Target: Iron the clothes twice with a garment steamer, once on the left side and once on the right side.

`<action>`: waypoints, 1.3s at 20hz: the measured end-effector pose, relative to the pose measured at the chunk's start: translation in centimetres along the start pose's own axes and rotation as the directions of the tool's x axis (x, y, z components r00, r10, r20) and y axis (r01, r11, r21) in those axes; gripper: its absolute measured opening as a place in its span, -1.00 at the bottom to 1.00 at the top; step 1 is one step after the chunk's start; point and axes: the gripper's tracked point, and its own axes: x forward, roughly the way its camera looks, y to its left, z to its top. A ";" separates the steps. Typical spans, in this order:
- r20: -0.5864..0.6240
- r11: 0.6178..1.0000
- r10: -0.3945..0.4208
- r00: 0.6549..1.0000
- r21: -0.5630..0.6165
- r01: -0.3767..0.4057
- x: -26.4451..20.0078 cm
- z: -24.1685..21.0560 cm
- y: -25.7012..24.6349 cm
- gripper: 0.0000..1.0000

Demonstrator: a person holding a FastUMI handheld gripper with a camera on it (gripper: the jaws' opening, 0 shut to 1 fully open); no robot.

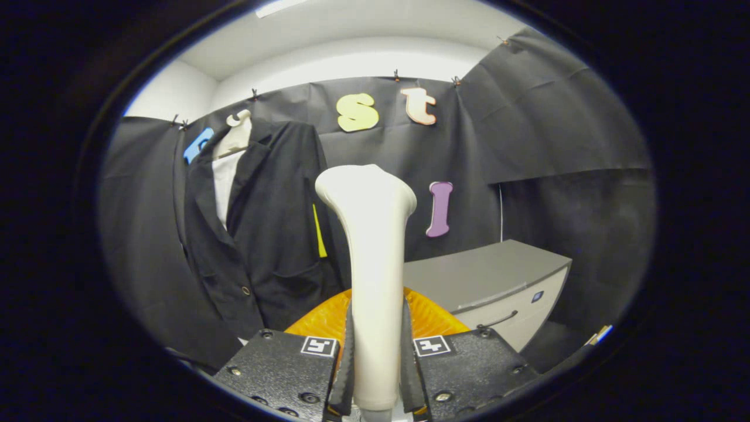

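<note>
A cream-white garment steamer [373, 258] stands upright between my fingers, its flared head on top. My gripper [375, 375] is shut on the steamer's handle, both pads pressing its sides. Beyond and to the left hangs a black jacket [263, 234] on a pale hanger [236, 133] against the booth wall, with a white shirt front [224, 183] showing at its collar. The steamer head is level with the jacket's chest, apart from it and to its right.
An orange ribbed object [430, 316] lies just behind the steamer at finger level. A grey cabinet [498, 281] with a drawer handle stands to the right. Black cloth walls close the booth behind and on both sides.
</note>
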 end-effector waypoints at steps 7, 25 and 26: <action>0.122 0.998 0.065 0.990 0.003 -0.066 3.2 3.3 6.3 -0.31; 0.345 0.984 0.153 0.926 -0.140 -0.111 13.4 14.3 17.3 -0.31; 0.338 0.984 0.154 0.928 -0.142 -0.112 13.9 14.1 17.6 -0.31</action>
